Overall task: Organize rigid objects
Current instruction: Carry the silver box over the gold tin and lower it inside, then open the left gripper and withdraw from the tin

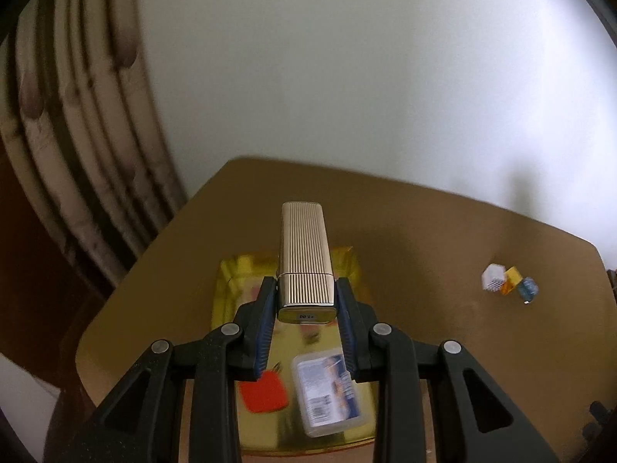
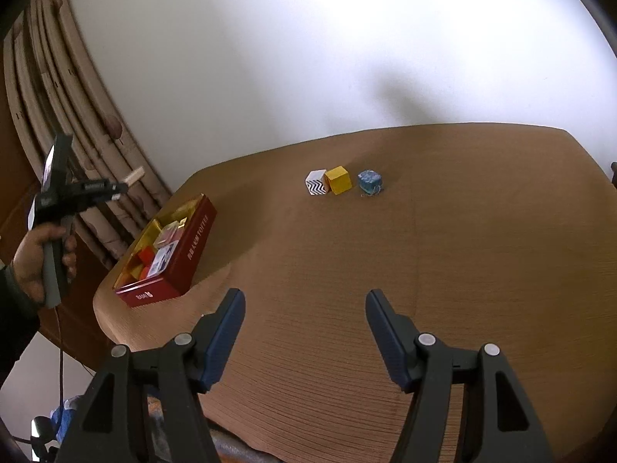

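My left gripper [image 1: 305, 289] is shut on a ribbed gold case [image 1: 305, 254] and holds it above the open gold-lined tin [image 1: 223, 289]. In the tin lie a red piece [image 1: 263, 391] and a clear plastic box [image 1: 327, 393]. In the right wrist view the left gripper [image 2: 127, 185] holds the gold case [image 2: 135, 174] high above the red tin [image 2: 185, 254] at the table's left edge. My right gripper [image 2: 304, 308] is open and empty above the table. A white zigzag cube [image 2: 317, 182], a yellow cube [image 2: 338, 179] and a blue cube [image 2: 370, 182] stand together on the table.
The brown table [image 2: 424, 270] meets a white wall behind. A patterned curtain [image 2: 58, 88] hangs to the left. The three cubes also show at the right in the left wrist view [image 1: 509, 279].
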Action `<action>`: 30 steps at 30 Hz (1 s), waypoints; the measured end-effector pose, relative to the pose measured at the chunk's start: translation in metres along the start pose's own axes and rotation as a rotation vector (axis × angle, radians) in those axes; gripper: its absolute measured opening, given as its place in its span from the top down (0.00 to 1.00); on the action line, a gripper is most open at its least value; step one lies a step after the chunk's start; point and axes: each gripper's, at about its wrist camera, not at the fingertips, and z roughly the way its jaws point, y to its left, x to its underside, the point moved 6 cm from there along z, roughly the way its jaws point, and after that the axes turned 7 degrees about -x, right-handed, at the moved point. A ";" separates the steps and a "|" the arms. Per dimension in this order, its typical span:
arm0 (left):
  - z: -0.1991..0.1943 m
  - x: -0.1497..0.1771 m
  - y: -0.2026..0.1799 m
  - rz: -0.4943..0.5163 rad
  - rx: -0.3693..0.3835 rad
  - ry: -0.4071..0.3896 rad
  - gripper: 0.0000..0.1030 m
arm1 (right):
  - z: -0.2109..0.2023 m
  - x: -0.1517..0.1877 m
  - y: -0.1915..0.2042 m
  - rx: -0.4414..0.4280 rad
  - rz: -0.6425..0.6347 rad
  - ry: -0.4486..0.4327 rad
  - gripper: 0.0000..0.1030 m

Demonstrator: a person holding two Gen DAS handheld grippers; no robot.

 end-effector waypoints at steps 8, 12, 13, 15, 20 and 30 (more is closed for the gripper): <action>0.044 0.024 0.022 -0.022 -0.053 0.085 0.74 | 0.005 0.004 -0.004 0.008 -0.002 0.017 0.35; 0.066 0.032 0.022 -0.042 -0.057 0.139 0.74 | 0.009 0.007 -0.005 0.013 -0.003 0.028 0.35; 0.071 0.034 0.022 -0.036 -0.061 0.148 0.74 | 0.010 0.008 -0.005 0.014 -0.001 0.031 0.35; 0.080 0.035 0.021 -0.033 -0.075 0.161 0.74 | 0.011 0.009 -0.006 0.016 -0.001 0.037 0.35; 0.101 0.035 0.016 -0.019 -0.101 0.197 0.74 | 0.015 0.010 -0.008 0.025 -0.004 0.046 0.35; 0.117 0.040 0.014 -0.046 -0.125 0.242 0.74 | 0.016 0.011 -0.009 0.048 -0.014 0.054 0.35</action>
